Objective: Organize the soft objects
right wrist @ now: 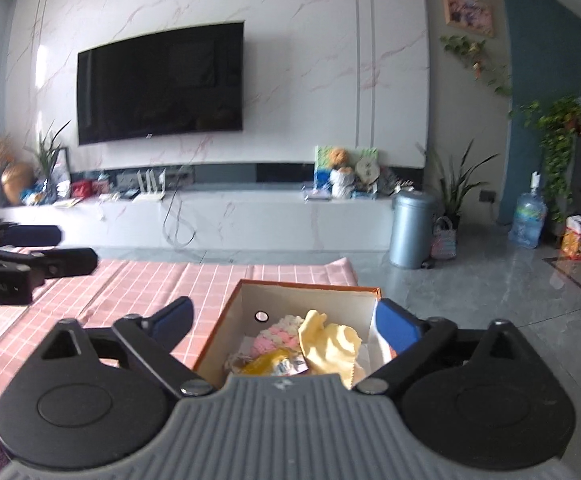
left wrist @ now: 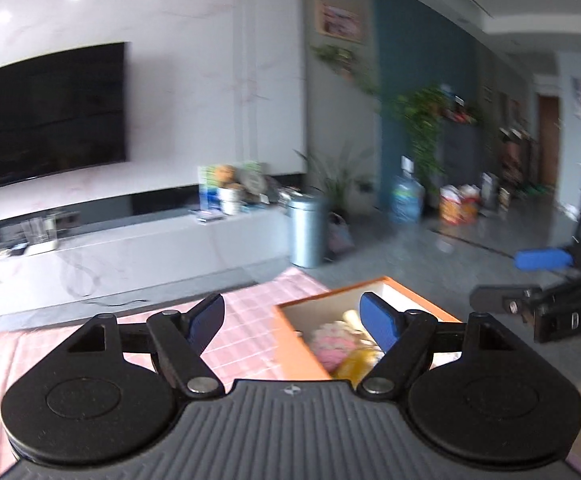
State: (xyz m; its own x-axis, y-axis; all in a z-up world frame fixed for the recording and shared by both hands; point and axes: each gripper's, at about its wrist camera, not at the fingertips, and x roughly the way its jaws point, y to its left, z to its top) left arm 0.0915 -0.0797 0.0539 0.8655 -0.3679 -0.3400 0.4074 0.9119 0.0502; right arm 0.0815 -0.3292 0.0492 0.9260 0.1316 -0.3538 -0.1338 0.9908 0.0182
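Observation:
An orange box with a white inside stands at the far right corner of the pink checked tablecloth. In it lie a pink-and-white crocheted piece, a pale yellow cloth and a yellow packet. My right gripper hovers open above and just short of the box, with nothing between its fingers. My left gripper is open too, over the box's left wall, and is empty. The pink piece shows between its fingers. Each gripper appears in the other's view: the left gripper, the right gripper.
The table ends just past the box, with grey tiled floor beyond. A grey bin, a water bottle and potted plants stand by the white TV bench. A black TV hangs on the marble wall.

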